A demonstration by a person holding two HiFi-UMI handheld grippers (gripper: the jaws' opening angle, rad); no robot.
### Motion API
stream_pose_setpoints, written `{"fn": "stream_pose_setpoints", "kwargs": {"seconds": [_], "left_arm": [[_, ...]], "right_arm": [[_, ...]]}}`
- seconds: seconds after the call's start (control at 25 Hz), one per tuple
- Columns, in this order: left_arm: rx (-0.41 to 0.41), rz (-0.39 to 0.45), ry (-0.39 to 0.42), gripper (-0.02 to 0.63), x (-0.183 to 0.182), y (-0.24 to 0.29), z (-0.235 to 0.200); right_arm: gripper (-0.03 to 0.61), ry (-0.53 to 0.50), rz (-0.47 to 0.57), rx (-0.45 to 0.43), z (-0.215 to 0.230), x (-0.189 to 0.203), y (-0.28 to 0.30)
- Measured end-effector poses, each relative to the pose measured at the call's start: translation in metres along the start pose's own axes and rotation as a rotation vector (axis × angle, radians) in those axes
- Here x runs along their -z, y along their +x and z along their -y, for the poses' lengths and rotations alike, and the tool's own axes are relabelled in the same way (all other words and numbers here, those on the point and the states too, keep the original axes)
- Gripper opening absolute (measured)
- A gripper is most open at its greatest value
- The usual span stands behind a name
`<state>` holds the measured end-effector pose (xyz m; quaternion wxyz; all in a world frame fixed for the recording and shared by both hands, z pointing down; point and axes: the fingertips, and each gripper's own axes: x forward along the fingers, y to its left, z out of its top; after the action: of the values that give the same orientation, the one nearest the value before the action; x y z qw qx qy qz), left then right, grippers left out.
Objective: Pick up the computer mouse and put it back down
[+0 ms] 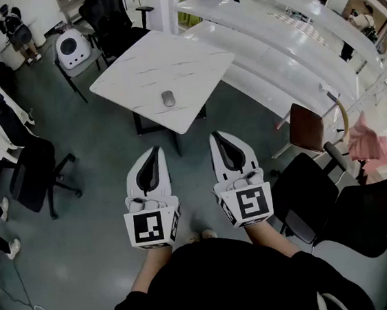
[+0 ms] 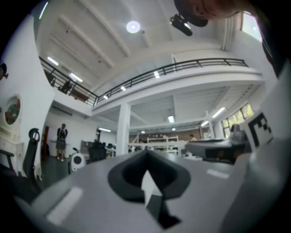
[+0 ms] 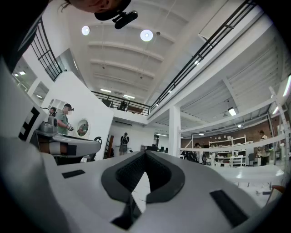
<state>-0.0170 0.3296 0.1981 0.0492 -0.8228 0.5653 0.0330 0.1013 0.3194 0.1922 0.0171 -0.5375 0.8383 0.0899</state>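
Note:
A grey computer mouse [image 1: 168, 99] lies near the front edge of the white marble table [image 1: 190, 61], seen only in the head view. My left gripper [image 1: 155, 149] and right gripper [image 1: 215, 137] hover side by side over the floor, short of the table and well apart from the mouse, both pointing toward it. In the left gripper view the left gripper [image 2: 146, 153] has its jaws pressed together with nothing between them. The right gripper [image 3: 145, 153] looks the same in the right gripper view, shut and empty. Neither gripper view shows the mouse.
A black office chair [image 1: 33, 176] stands at the left and dark chairs [image 1: 367, 214] at the right, with a brown seat [image 1: 306, 127] beside the table. Long white shelves [image 1: 283, 29] run along the right. A white rounded device [image 1: 74, 48] and a person [image 1: 12, 29] are beyond the table.

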Motion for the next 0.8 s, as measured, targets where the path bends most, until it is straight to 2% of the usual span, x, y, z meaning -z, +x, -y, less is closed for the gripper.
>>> {"fn": "stream_pose_setpoints", "kwargs": {"seconds": [0.48, 0.8], "left_arm": [[0.015, -0.001, -0.008, 0.006, 0.004, 0.010, -0.006], [0.052, 0.007, -0.010, 0.006, 0.009, 0.014, -0.011]], "right_arm": [[0.021, 0.032, 0.019, -0.029, -0.005, 0.003, 0.012], [0.021, 0.042, 0.017, 0.021, -0.002, 0.008, 0.019]]}}
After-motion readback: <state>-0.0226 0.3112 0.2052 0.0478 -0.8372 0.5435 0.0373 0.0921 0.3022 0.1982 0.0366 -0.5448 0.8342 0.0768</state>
